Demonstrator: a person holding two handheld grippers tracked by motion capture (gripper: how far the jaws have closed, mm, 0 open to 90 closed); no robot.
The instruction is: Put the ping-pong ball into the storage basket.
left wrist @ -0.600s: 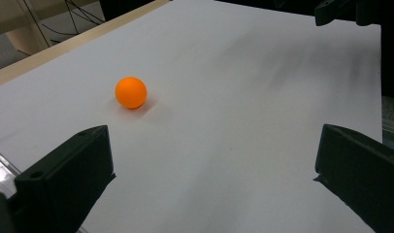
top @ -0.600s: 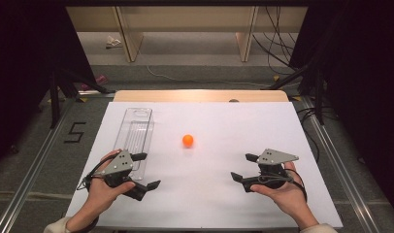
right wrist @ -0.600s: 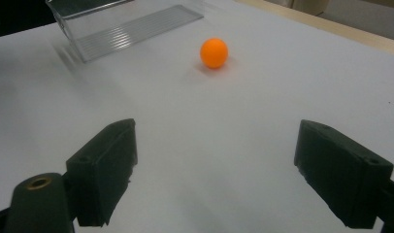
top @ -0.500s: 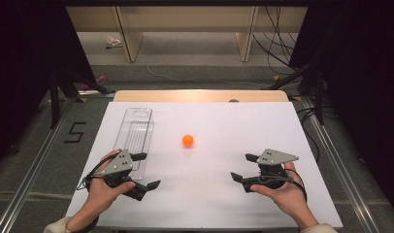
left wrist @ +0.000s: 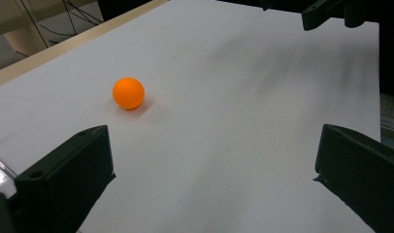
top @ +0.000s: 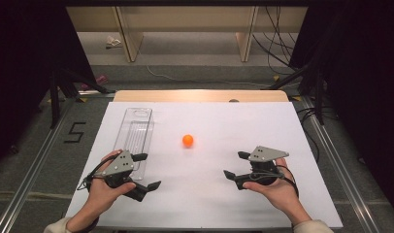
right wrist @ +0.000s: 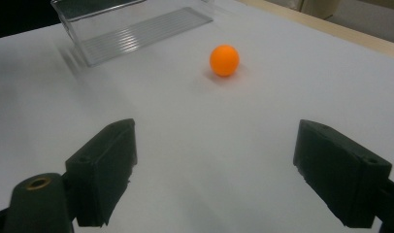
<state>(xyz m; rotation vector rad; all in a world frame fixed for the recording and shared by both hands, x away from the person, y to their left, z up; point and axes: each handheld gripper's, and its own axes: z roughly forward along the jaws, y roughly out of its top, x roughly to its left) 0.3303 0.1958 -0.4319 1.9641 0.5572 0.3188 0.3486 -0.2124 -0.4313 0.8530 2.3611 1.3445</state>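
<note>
Both jaw pairs are held wide apart and empty, left gripper point(top: 147, 171) and right gripper point(top: 237, 165) flanking the orange ball point(top: 188, 141), which could be nudged rolling by a clumsy approach.

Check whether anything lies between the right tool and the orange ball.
Nothing visible does. The right tool is open, and bare white table runs from it to the orange ball. The clear tray lies off to one side.

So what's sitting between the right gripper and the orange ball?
Nothing: in the right gripper view, bare white table runs from the open right gripper to the ball.
</note>
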